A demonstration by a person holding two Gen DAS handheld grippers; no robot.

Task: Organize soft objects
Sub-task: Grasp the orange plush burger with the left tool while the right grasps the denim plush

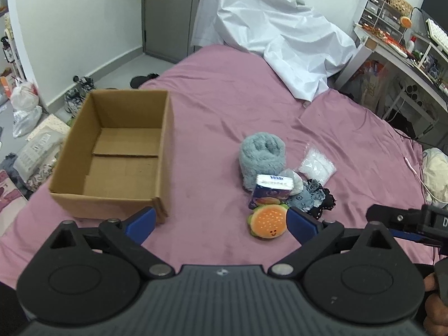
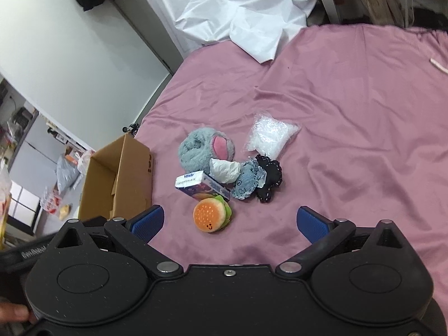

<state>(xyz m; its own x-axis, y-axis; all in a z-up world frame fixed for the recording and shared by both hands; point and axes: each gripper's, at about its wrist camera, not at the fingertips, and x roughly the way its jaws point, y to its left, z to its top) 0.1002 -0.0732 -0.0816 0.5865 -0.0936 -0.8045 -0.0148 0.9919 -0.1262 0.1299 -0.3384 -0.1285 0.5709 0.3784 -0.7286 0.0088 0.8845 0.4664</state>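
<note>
An empty open cardboard box (image 1: 117, 151) (image 2: 120, 179) sits on the pink bed sheet (image 1: 212, 106) (image 2: 350, 128). Beside it lies a pile: a burger plush (image 1: 268, 221) (image 2: 211, 215), a tissue pack (image 1: 271, 190) (image 2: 201, 186), a grey fluffy plush (image 1: 261, 156) (image 2: 205, 147), a clear bag of white stuffing (image 1: 317, 165) (image 2: 270, 135), a crumpled white piece (image 2: 225, 170), a denim piece (image 1: 303, 197) (image 2: 247, 182) and a black piece (image 1: 326, 201) (image 2: 270, 179). My left gripper (image 1: 221, 224) is open above the sheet, its right finger by the burger. My right gripper (image 2: 231, 222) (image 1: 408, 224) is open, the burger between its fingers' line.
A white sheet (image 1: 274, 39) (image 2: 238, 8) is draped at the bed's far end. A cluttered desk (image 1: 403, 44) stands to the right. Bags and packages (image 1: 30, 137) lie on the floor left of the bed. A cream cloth (image 1: 436, 176) lies at the bed's right edge.
</note>
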